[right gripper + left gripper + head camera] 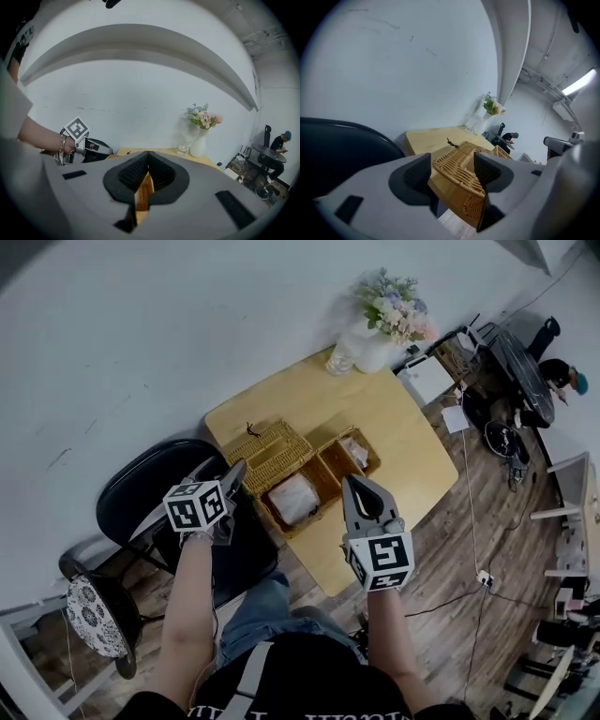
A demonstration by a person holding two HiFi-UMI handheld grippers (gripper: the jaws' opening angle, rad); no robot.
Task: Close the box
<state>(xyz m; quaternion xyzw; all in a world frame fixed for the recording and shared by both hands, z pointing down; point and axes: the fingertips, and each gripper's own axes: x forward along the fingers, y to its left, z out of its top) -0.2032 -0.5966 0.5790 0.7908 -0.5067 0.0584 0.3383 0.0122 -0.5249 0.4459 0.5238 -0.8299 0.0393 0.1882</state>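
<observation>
Now, your left tongs (452, 165) gape around a corner of the wicker lid (461, 177), not yet gripping. Your right tongs (147, 157) are pressed together, empty, over the box (326, 482) on the desk (394, 427). Bite too shallow and that lid could slip out and flop back open, or the box may skid.
</observation>
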